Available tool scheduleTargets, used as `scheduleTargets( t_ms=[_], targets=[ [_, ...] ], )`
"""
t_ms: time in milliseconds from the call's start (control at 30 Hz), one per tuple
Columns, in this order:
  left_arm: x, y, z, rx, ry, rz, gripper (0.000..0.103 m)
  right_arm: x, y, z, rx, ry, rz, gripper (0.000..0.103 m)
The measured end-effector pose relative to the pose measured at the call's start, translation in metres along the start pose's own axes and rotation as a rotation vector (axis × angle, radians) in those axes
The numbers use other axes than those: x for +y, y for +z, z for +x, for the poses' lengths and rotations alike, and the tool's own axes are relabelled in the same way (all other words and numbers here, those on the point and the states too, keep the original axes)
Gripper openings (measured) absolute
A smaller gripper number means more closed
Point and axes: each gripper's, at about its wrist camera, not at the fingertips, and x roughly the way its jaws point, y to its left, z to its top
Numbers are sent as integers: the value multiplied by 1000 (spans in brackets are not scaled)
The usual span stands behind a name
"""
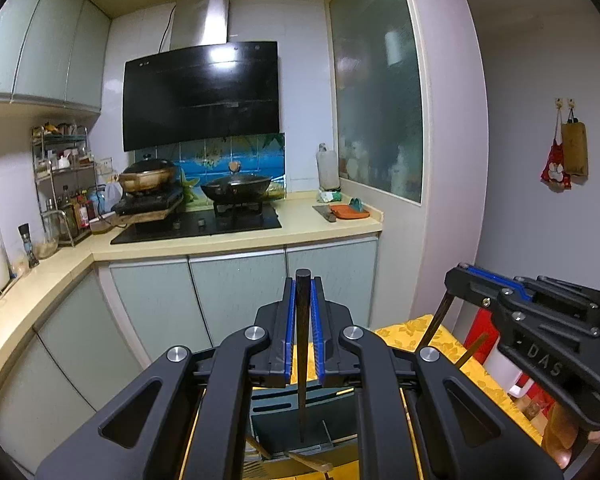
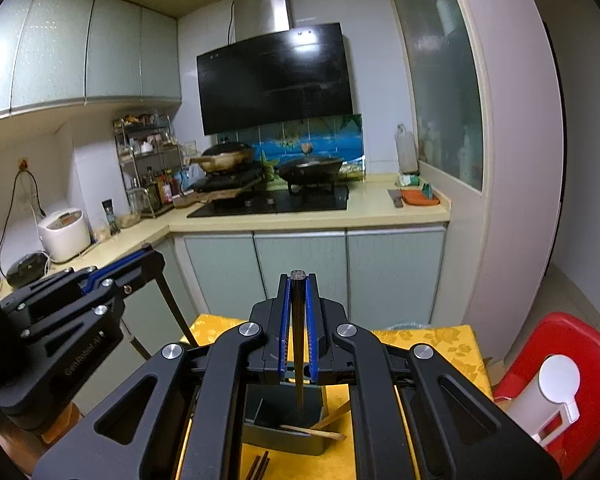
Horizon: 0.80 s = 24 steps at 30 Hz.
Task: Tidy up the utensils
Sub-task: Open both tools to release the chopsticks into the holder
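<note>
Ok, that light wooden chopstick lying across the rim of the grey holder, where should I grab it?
Take the light wooden chopstick by its right end, which seems to jut past the holder. Come from above, fingers straddling it crosswise: it lies nearly flat on the rim, so that end looks free underneath. The right hand-held gripper must first drop its dark chopstick.

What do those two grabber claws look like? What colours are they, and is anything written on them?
Both are matte black plastic. The left gripper and the right gripper each have two flat fingers lined with ribbed blue pads, angled linkage arms with triangular cut-outs, and round silver bolts. From the side, one body reads "DAS", the other "GenRobot.AI". No cables or sleeves show.
</note>
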Motion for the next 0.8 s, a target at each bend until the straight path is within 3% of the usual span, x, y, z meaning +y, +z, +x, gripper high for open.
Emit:
scheduleTargets(
  t_ms=[533,600,633,667,733,800],
  targets=[
    [13,-17,7,41,-10,-12,9,1,-24,21,84,-8,-8,10],
    [16,-16,5,40,-13,-22,17,2,-24,20,88,-6,-12,10],
    [17,-16,3,38,-12,-25,28,3,-24,19,88,-4,-13,13],
    [19,-15,1,32,-8,-29,36,3,-24,17,88,-5,-14,21],
    [20,-14,-3,25,-6,-33,40,3,-23,12,69,-15,-14,34],
    [22,-13,-6,23,-8,-37,52,3,-23,8,56,-19,-11,40]
  ],
)
